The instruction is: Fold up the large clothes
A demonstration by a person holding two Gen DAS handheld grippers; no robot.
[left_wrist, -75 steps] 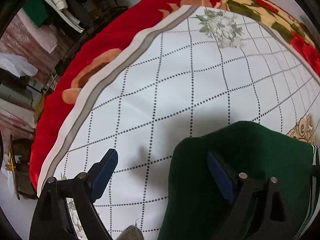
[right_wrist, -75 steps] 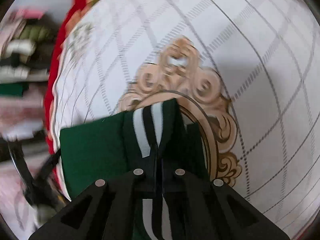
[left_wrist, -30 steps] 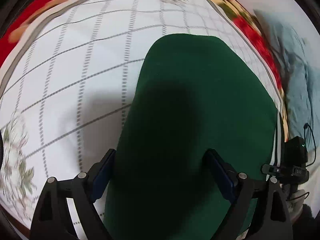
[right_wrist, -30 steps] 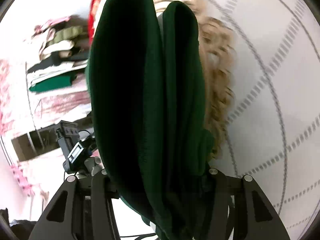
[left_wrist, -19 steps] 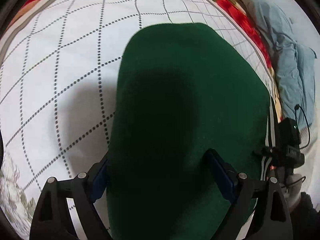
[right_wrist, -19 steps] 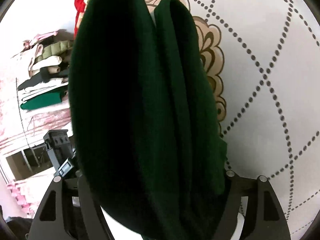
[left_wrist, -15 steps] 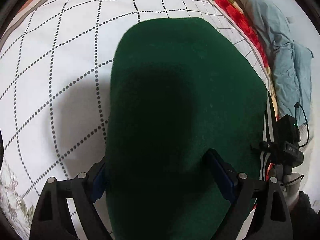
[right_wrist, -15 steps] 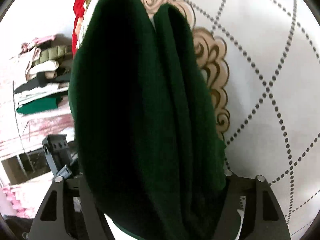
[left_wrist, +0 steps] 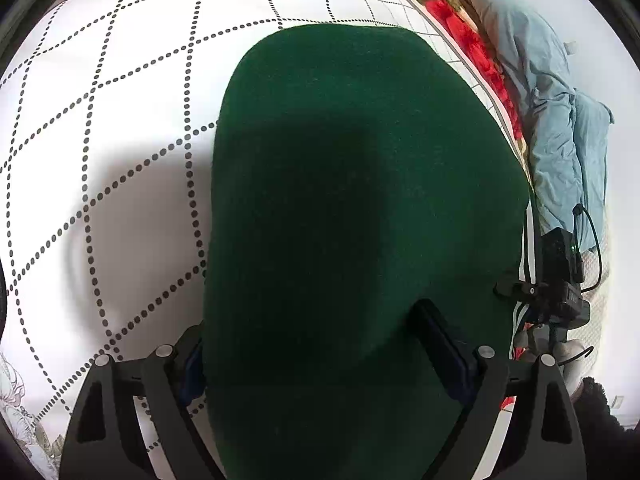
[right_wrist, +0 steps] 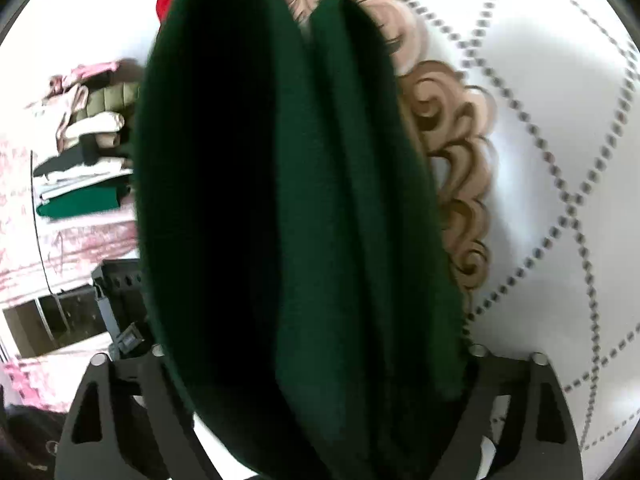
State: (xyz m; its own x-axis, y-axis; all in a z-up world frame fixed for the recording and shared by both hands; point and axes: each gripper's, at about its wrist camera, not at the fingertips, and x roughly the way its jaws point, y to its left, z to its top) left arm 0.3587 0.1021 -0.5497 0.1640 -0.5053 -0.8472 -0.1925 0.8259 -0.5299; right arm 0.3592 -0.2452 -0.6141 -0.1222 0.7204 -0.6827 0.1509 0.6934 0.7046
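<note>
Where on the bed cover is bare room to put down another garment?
Free: the white quilted cover left of the green garment, toward the flower print. In the right wrist view, also the quilt beyond the gold scroll print. Crowded: the edge with the blue bedding.

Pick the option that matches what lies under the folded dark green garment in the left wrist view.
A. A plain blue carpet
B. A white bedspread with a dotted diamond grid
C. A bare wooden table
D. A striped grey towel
B: the dark green garment rests on a white bedspread crossed by dotted lines forming a diamond grid.
</note>
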